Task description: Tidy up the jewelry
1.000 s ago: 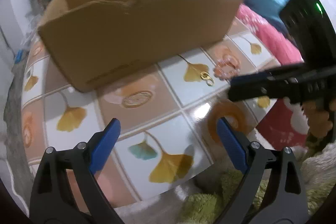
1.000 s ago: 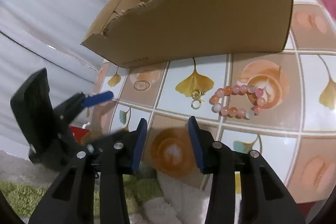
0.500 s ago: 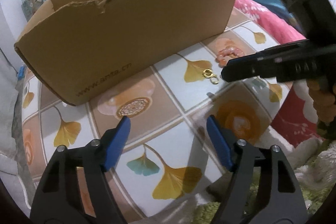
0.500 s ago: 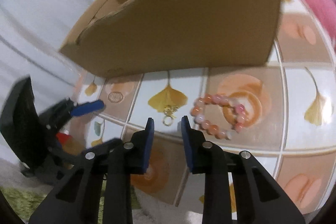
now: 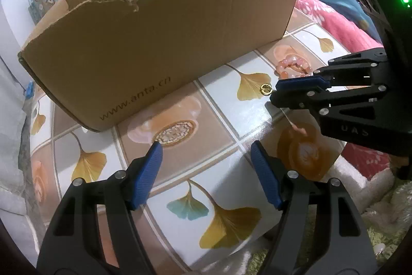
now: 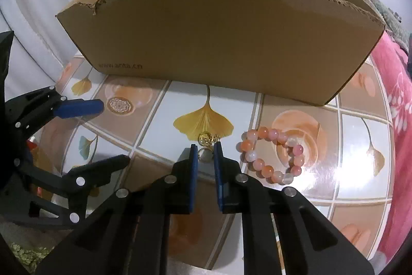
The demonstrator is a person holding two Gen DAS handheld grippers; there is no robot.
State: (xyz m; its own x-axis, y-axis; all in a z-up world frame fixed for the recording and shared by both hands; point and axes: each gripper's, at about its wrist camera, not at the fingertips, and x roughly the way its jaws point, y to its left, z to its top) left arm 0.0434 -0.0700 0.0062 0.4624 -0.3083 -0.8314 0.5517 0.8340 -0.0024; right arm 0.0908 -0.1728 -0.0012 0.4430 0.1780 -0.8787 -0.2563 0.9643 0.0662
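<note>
Our two grippers are alike. The left gripper [image 5: 206, 172] has matte black skeletal arms with triangular cut-outs, silver round pins at the joints and ribbed blue pads [image 5: 265, 177]. The right gripper [image 6: 206, 153] matches it; we see "UAS" on its black housing and a green light on top.

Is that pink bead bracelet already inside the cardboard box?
No, the bead bracelet lies on the tiled tabletop in front of the cardboard box.
</note>
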